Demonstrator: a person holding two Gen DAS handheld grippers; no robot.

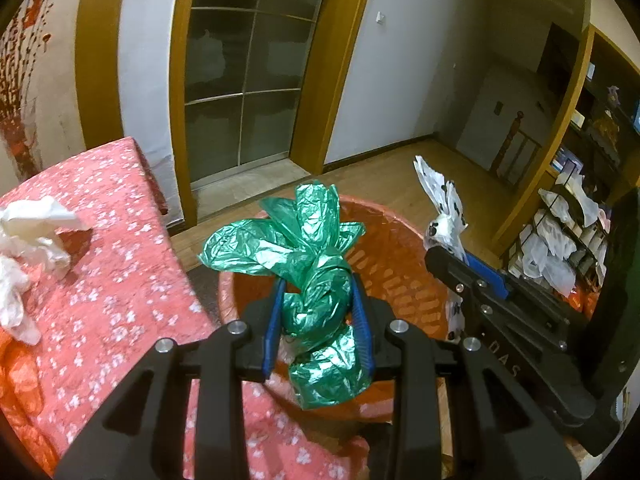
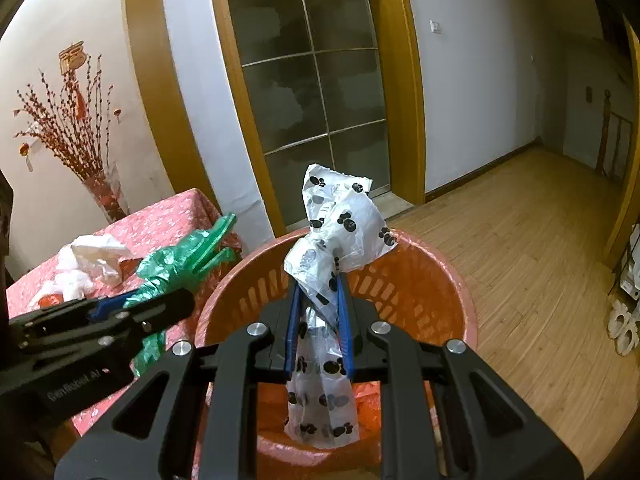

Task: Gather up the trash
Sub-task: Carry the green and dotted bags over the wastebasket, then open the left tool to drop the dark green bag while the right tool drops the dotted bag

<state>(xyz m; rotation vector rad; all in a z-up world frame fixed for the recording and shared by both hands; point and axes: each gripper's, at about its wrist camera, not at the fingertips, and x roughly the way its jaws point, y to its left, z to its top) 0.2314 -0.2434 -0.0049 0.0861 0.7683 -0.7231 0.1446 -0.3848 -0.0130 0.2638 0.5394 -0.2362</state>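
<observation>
Left gripper [image 1: 320,300] clamped on green bag [image 1: 308,260], right gripper [image 2: 318,320] on paw-print bag [image 2: 340,232], both over orange basket [image 2: 432,276]. Green one looks near the rim; early release could drop it outside.

Left tool [image 1: 318,284]: black angular frame, triangular cut-outs, blue ribbed finger pads, round silver screw heads.
Right tool [image 2: 318,300]: same black frame, blue pads, silver screws.
Markings: "GenRobot AI" is printed in pale letters on the left tool's side; "DAS" is seen on the right tool's.
</observation>
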